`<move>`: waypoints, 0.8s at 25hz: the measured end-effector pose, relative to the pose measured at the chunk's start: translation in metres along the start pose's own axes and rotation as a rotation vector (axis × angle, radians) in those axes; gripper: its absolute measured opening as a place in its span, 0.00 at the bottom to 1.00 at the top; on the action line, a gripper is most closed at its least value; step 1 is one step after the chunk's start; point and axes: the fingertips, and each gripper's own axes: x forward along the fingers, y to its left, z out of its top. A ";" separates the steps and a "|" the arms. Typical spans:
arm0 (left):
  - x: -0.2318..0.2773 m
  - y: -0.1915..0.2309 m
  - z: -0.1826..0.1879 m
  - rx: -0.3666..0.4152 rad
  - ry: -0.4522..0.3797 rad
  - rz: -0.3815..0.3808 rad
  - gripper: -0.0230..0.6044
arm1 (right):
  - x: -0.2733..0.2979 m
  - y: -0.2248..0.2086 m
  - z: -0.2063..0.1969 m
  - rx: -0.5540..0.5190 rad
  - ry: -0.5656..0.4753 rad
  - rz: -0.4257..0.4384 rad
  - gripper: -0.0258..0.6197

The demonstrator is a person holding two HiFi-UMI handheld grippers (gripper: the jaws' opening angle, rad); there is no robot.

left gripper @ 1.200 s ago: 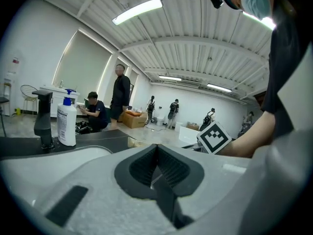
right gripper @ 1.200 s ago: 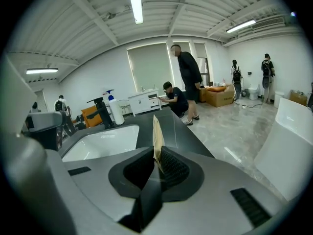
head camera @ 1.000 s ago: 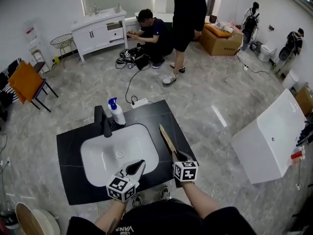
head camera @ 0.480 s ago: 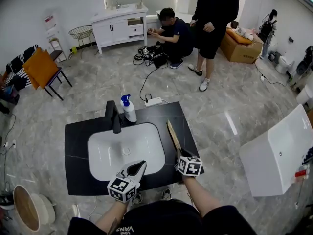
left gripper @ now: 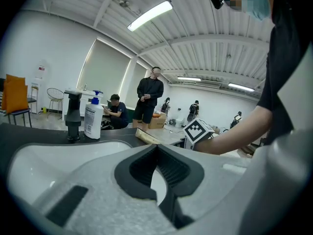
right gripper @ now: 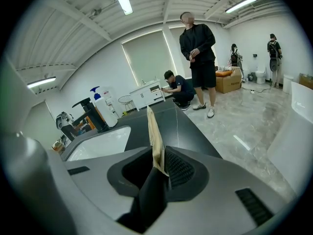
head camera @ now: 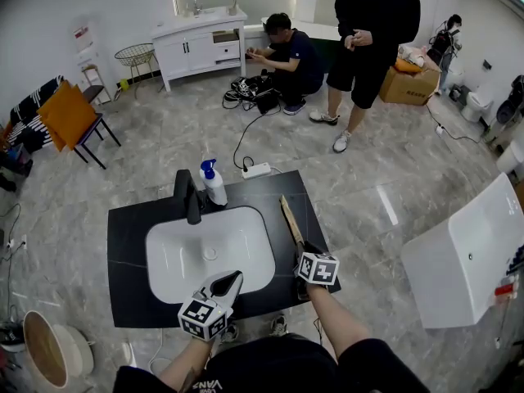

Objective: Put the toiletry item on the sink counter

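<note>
The toiletry item (head camera: pixel 290 221) is a thin tan strip lying lengthwise over the right side of the black sink counter (head camera: pixel 131 228), beside the white basin (head camera: pixel 209 256). Its near end stands on edge between the jaws of my right gripper (head camera: pixel 301 250), which are opening while the right pad still touches it. In the right gripper view the strip (right gripper: pixel 152 131) rises from the right gripper (right gripper: pixel 157 155) and points along the counter. My left gripper (head camera: pixel 233 277) hovers over the basin's front rim, shut and empty. In the left gripper view the strip (left gripper: pixel 144 137) shows beyond the left gripper (left gripper: pixel 156 148).
A black faucet (head camera: pixel 187 196) and a white pump bottle (head camera: pixel 213 182) stand at the counter's back. One person stands (head camera: pixel 372 31) and another crouches (head camera: pixel 291 56) beyond it, near a white cabinet (head camera: pixel 201 43). A white basin (head camera: pixel 467 252) lies on the floor at right.
The head view has swung a little, and the standing person has stepped to the right. My right gripper still has the strip over the counter's right side; the left gripper has hardly moved.
</note>
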 end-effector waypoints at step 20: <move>-0.005 -0.004 -0.002 0.012 0.028 -0.021 0.05 | -0.009 -0.026 -0.001 0.032 -0.014 -0.091 0.27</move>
